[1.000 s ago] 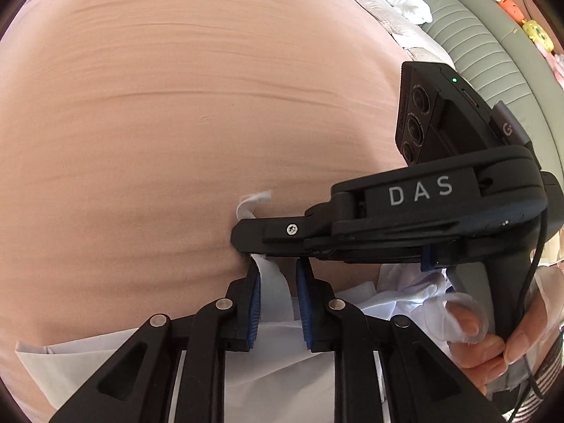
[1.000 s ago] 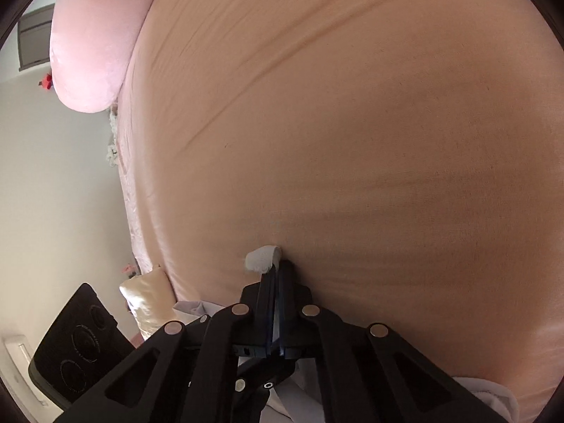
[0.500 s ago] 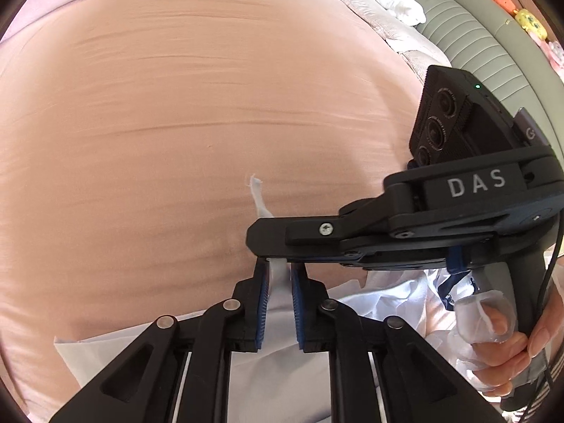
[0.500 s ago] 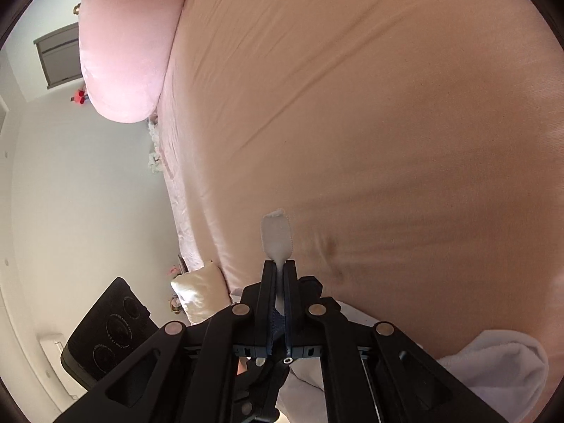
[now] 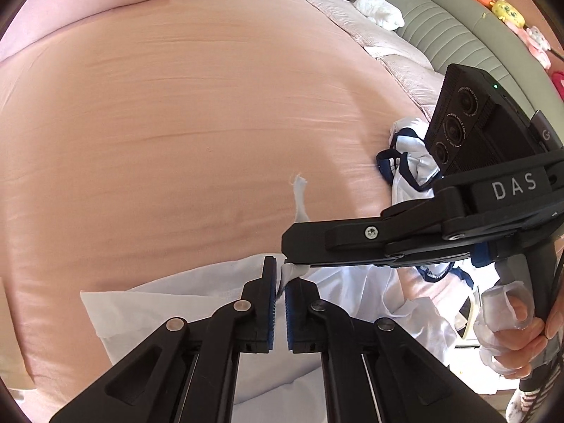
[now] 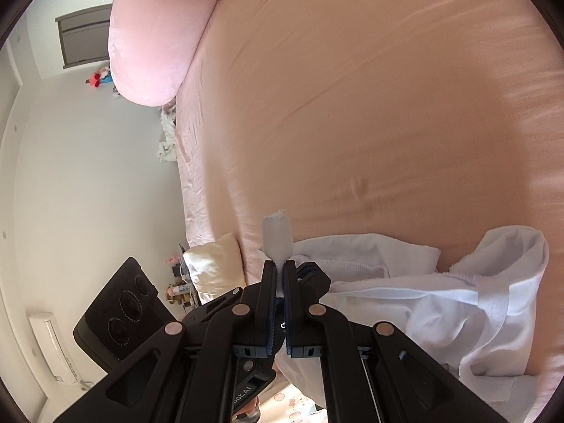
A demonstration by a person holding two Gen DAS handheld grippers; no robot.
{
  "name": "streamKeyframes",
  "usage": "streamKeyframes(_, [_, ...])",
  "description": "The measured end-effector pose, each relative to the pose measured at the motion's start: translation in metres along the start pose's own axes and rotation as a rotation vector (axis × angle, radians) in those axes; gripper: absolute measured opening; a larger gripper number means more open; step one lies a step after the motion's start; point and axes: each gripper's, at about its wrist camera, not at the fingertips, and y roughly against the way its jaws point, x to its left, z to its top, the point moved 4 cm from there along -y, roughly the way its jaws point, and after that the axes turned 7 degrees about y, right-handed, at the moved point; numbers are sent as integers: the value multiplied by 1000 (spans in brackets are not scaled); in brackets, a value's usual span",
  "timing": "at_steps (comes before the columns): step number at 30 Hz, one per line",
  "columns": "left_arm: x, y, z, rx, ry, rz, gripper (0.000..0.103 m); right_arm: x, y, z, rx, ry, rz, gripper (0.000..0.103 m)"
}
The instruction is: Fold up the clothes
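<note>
Pinching one white garment [image 5: 197, 292] over the pink bed [image 5: 194, 123], both left gripper [image 5: 279, 282] and right gripper [image 6: 279, 278] have jaws pressed on fabric; a second navy-trimmed garment [image 5: 409, 169] lies beside, one pink pillow [image 6: 155, 35] beyond.

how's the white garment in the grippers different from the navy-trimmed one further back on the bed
The white garment is plain white; the navy-trimmed garment has dark blue edging. The white one is pinched by both the left hand-held gripper and the right hand-held gripper; the trimmed one lies untouched. The white one lies spread nearer the cameras; the trimmed one is crumpled in a heap. Both rest on the pink bedsheet.
</note>
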Motion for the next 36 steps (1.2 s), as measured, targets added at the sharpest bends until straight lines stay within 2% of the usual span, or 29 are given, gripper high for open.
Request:
streamKeyframes(4, [61,-21,41,12,-6,13,3,-5,9,-16,-15,2,-9,1])
streamKeyframes(9, [76,-15,34,22,55,-31,4,-7,9,-24,-32,10,-5,1])
streamKeyframes(14, [95,-3,30,122,143,-158,4,-10,7,-24,-35,2,-1,1])
streamKeyframes(18, [105,7,29,99,184,-222,4,-10,16,-25,-34,18,-19,1])
streamKeyframes(23, [111,-9,17,165,198,-204,4,-5,17,-29,-35,29,-2,1])
streamKeyframes(26, [111,-25,17,185,223,-199,4,-6,18,-34,-43,43,-49,1])
streamKeyframes(32, [108,-49,31,175,278,-218,4,-28,21,-47,-93,-41,-44,1])
streamKeyframes(36, [115,-60,35,185,328,-225,4,-56,20,-57,-179,-221,51,2])
